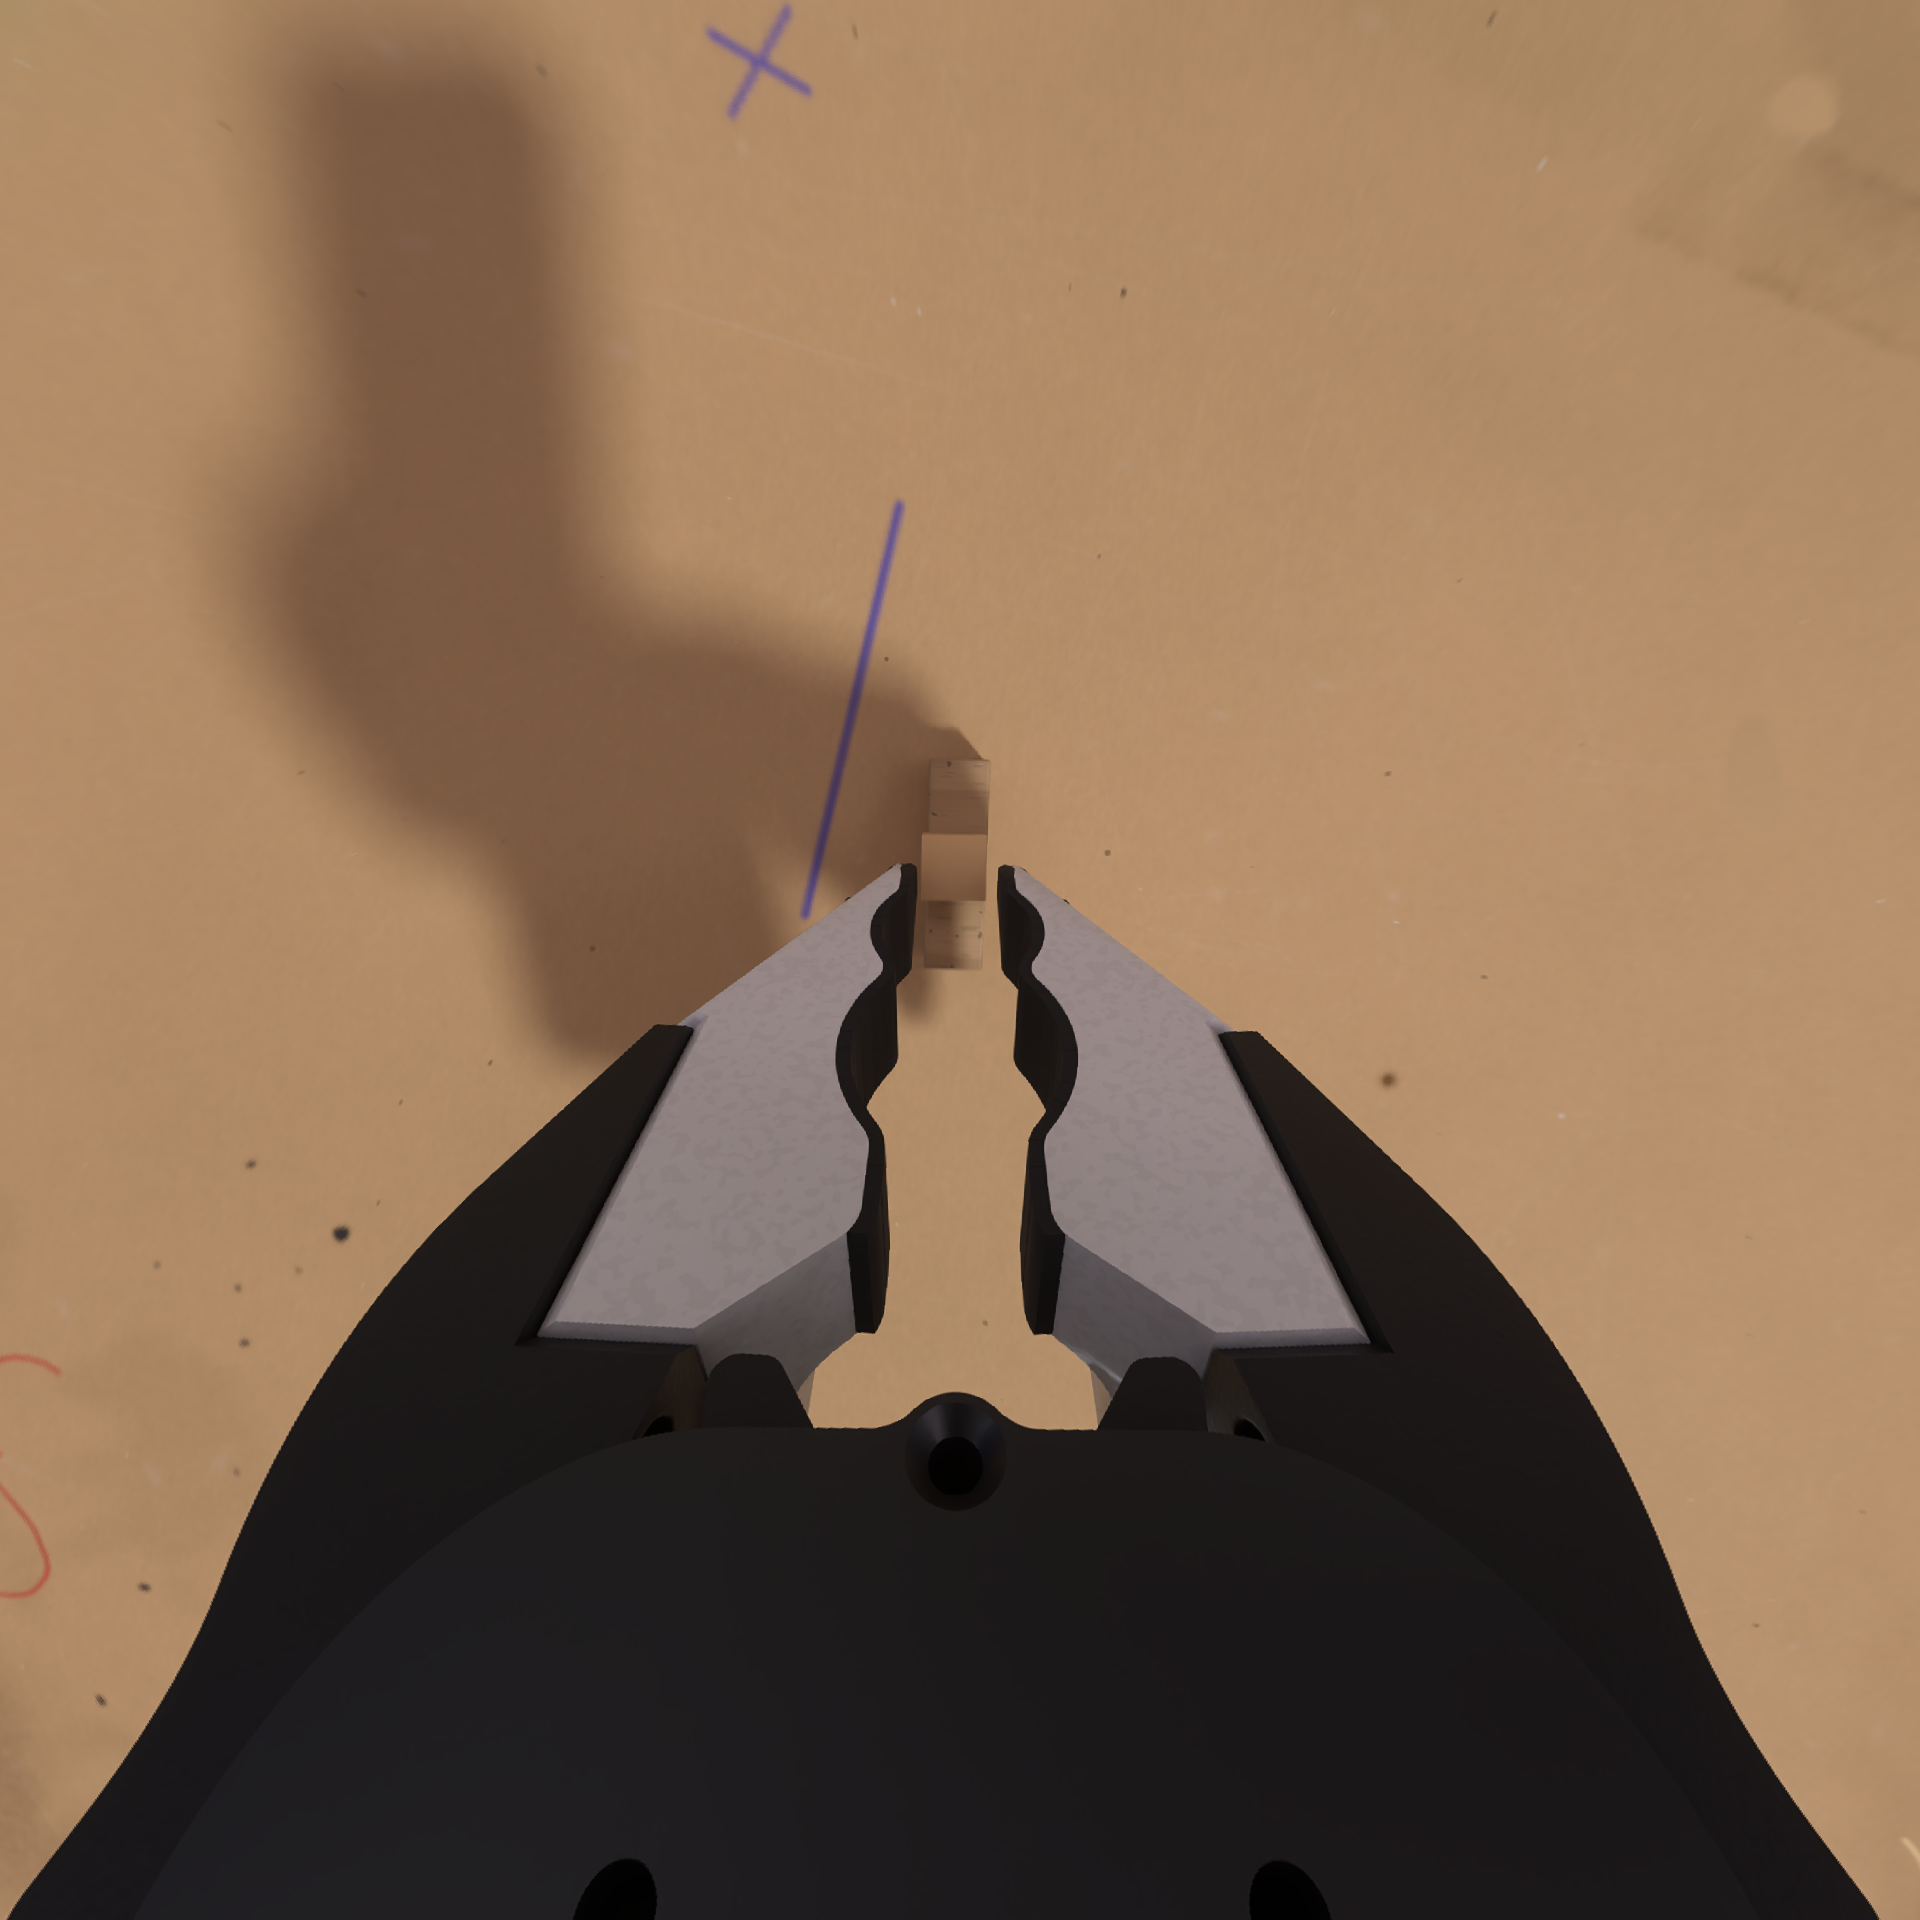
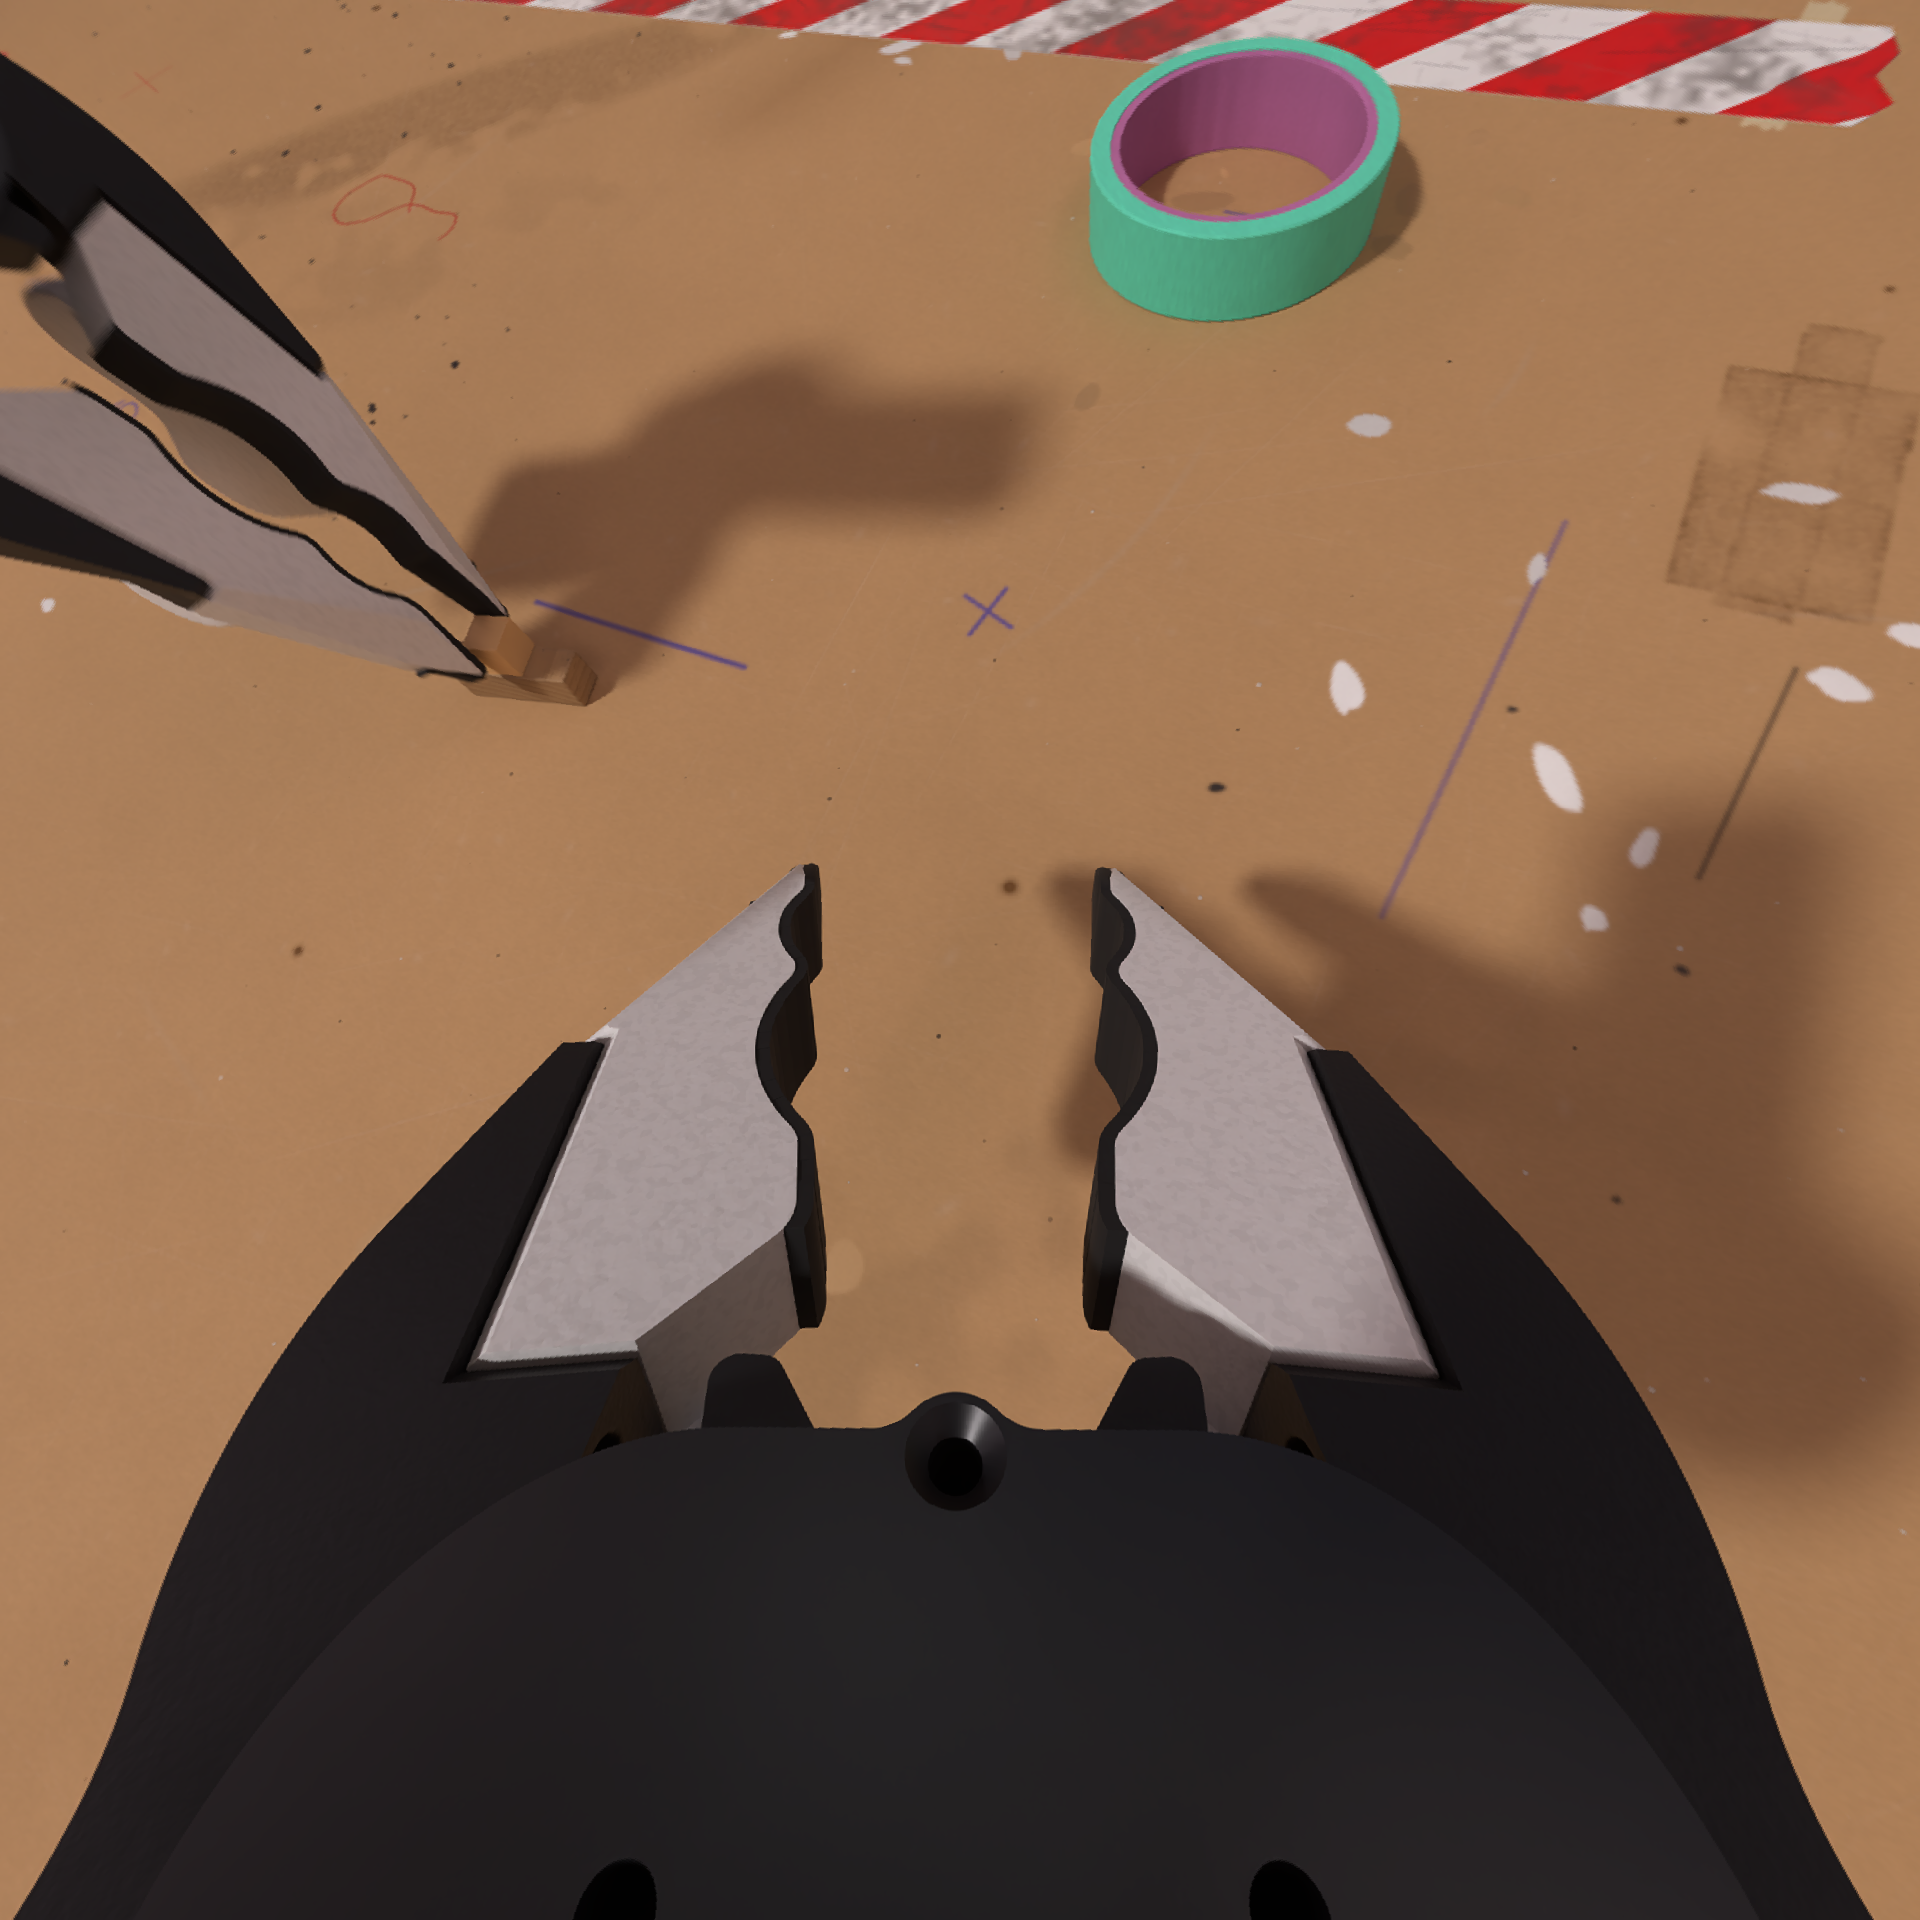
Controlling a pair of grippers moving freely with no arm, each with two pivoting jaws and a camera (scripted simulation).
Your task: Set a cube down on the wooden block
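- The left gripper points steeply down at the tan table, its fingers drawn close around a small pale cube.
- In the left wrist view a thin gap shows between the cube and the right finger, so I cannot tell whether the jaws are clamped on it or have just let go.
- The cube sits on top of the wooden block, a longer pale piece lying flat on the table and reaching nearer and farther than the cube.
- In the right wrist view the same stack lies far left, cube on block, between the left gripper's tips.
- The right gripper hovers over bare table with jaws spread wide, holding nothing.
- A green tape roll with a purple inner face lies far right, near a red-and-white striped band.
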